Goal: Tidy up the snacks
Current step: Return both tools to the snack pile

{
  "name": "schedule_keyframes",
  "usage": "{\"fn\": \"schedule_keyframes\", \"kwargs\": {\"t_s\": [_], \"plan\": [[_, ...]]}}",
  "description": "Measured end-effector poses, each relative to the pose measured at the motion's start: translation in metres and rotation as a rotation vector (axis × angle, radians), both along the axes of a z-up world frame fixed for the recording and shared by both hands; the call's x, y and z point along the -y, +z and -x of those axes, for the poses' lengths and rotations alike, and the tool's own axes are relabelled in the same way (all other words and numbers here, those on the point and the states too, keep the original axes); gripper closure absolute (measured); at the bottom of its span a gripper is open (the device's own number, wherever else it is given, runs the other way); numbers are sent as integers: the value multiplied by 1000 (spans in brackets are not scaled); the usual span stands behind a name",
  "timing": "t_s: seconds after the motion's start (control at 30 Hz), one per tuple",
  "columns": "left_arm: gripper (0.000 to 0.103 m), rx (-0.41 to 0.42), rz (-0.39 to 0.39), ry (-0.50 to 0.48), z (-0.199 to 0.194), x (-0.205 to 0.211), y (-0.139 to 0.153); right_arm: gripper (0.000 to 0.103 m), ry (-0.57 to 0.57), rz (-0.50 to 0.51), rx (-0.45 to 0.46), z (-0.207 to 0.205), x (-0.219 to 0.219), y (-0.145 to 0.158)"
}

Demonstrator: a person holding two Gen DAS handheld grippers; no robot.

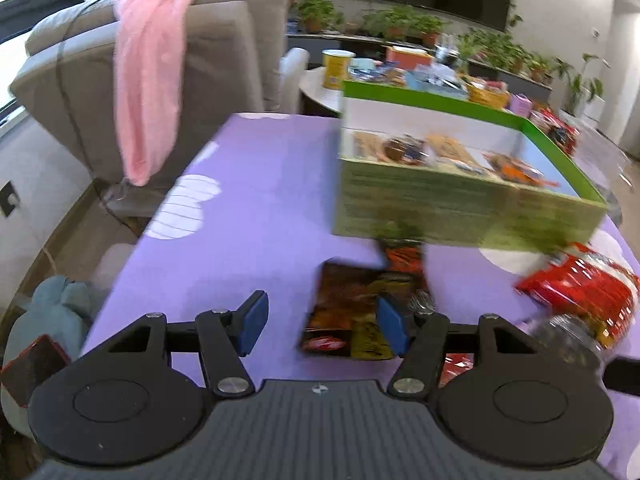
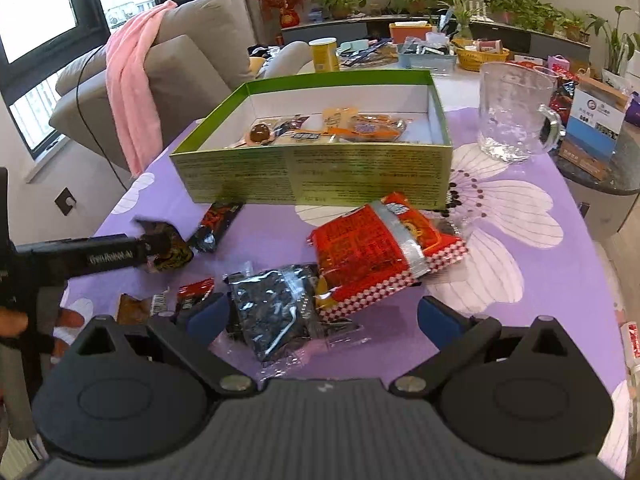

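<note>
An open green box (image 1: 460,204) (image 2: 312,176) with several snacks inside stands at the far middle of the purple tablecloth. In the left wrist view my left gripper (image 1: 323,326) is open, and its right pad (image 1: 394,330) overlaps a dark snack packet (image 1: 348,312) lying flat; the left pad is clear of it. The right wrist view shows that gripper (image 2: 154,246) from the side at the same packet (image 2: 170,254). My right gripper (image 2: 322,316) is open around a black seed packet (image 2: 276,308). A red packet (image 2: 372,248) (image 1: 584,284) lies just beyond.
Small packets (image 2: 218,220) (image 2: 196,290) (image 2: 136,308) lie at the front left. A glass mug (image 2: 512,112) stands right of the box. A sofa with a pink cloth (image 2: 132,80) is to the left, a cluttered side table (image 2: 424,56) behind. The table's left edge is close.
</note>
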State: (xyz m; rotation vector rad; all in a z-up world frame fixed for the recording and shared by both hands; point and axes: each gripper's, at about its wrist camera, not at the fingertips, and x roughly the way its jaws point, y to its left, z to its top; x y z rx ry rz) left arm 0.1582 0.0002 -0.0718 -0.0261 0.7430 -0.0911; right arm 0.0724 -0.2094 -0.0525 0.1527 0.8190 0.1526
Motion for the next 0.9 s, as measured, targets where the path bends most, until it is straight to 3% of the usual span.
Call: {"fn": "schedule_keyframes", "kwargs": {"t_s": [0.2, 0.37, 0.5, 0.6, 0.7, 0.9], "plan": [[46, 3, 11, 22, 3, -20, 3, 13, 53, 21, 12, -1, -16, 1], [46, 46, 19, -172, 13, -4, 7, 13, 58, 24, 9, -4, -18, 1], [46, 82, -66, -345, 14, 11, 10, 13, 52, 35, 6, -1, -16, 2], [46, 91, -94, -425, 3, 15, 12, 13, 38, 39, 1, -1, -14, 2], [46, 99, -136, -432, -11, 14, 15, 13, 23, 32, -5, 0, -11, 1], [46, 141, -18, -430, 2, -15, 19, 13, 18, 34, -18, 1, -12, -2]]}}
